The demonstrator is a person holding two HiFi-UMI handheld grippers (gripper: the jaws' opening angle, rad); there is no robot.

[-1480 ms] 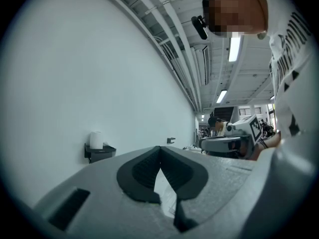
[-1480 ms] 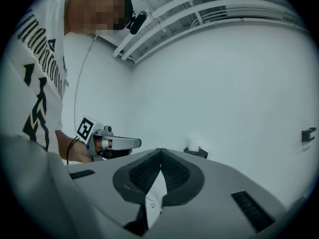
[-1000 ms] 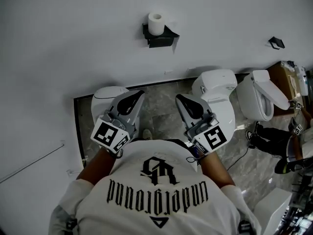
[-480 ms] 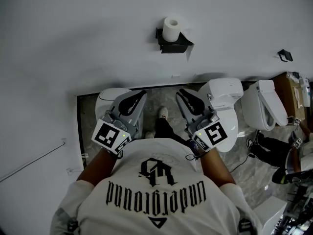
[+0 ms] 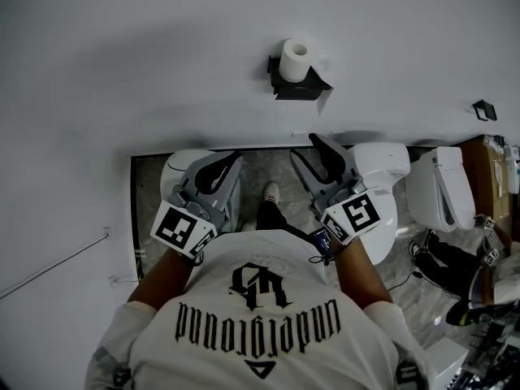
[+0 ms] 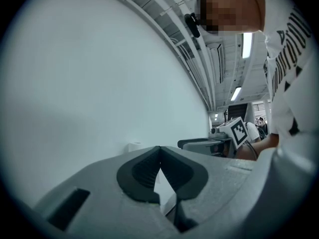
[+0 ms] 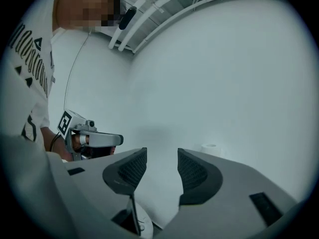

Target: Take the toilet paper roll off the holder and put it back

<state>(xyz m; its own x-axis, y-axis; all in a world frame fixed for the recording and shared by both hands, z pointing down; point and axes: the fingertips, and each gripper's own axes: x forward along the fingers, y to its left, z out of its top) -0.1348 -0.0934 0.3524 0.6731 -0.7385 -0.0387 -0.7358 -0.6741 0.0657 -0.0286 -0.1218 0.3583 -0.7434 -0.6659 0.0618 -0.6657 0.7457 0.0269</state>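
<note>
A white toilet paper roll (image 5: 295, 58) stands upright on a black wall holder (image 5: 301, 88), high on the white wall. Both grippers point at the wall, well short of the roll. My left gripper (image 5: 230, 159) is shut with nothing in it; its pads meet at the tips (image 6: 159, 149), and the roll (image 6: 134, 146) shows small beyond them. My right gripper (image 5: 312, 150) is open. Its jaws have just been opening, and nothing is between them (image 7: 162, 156). The roll (image 7: 211, 148) lies far off, to the right of its jaws.
White toilets stand along the wall's foot: one under my left gripper (image 5: 179, 162), one under my right (image 5: 384, 167), another further right (image 5: 445, 187). A second black holder (image 5: 485, 110) is on the wall at right. Another person's legs (image 5: 451, 258) are at the right.
Both grippers have moved forward toward the wall, and the roll now sits closer above them. The right gripper's jaws, shut before, now stand apart. The left stays shut.
</note>
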